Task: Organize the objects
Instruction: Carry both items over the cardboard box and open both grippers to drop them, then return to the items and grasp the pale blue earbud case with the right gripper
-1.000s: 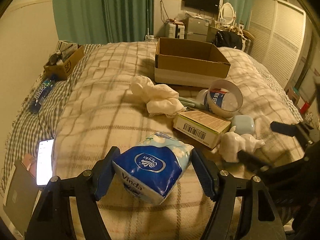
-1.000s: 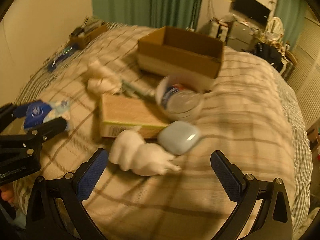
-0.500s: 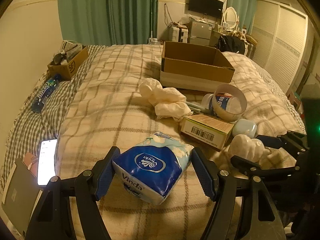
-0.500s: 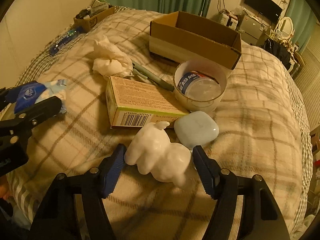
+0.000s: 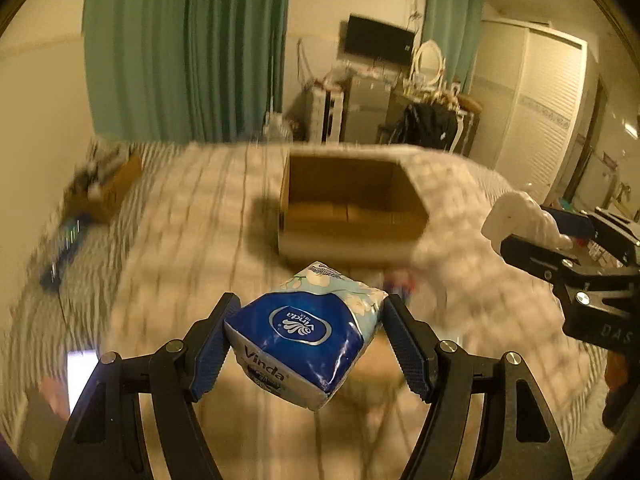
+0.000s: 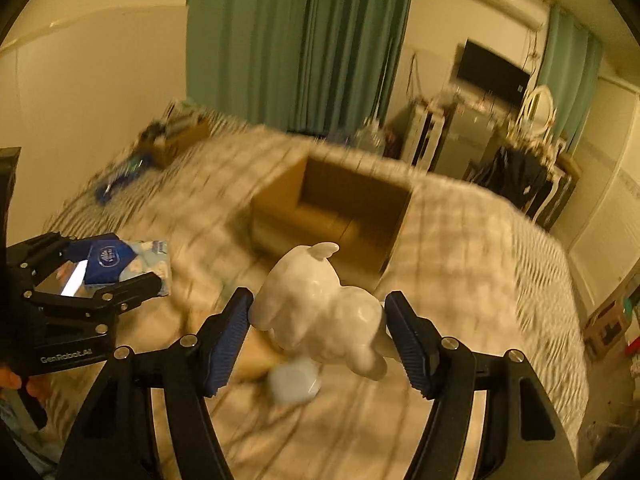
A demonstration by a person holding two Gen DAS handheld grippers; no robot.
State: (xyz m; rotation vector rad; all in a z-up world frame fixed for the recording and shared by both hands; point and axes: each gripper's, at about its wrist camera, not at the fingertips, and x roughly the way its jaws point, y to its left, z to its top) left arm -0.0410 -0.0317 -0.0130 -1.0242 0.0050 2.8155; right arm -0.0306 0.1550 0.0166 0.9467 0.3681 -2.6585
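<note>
My left gripper (image 5: 310, 344) is shut on a blue Vinda tissue pack (image 5: 304, 336), held in the air above the plaid bed. My right gripper (image 6: 320, 332) is shut on a glossy white animal figurine (image 6: 320, 312), also lifted off the bed. An open cardboard box (image 5: 348, 208) sits ahead on the bed, beyond both grippers; its inside looks bare. In the left wrist view the figurine (image 5: 520, 216) and right gripper show at the right edge. In the right wrist view the tissue pack (image 6: 120, 260) and left gripper (image 6: 100, 280) show at the left.
A pale blue case (image 6: 294, 380) lies on the bed under the figurine. A smaller cardboard box (image 5: 108, 184) of clutter and a blue bottle (image 5: 64, 252) rest at the bed's far left. A lit phone (image 5: 82, 376) lies near left. Dresser, TV and wardrobe stand beyond the bed.
The right gripper closed on the white figurine and lifted it off the bed. The left gripper rose with the tissue pack. Both now view the box from higher up, with motion blur.
</note>
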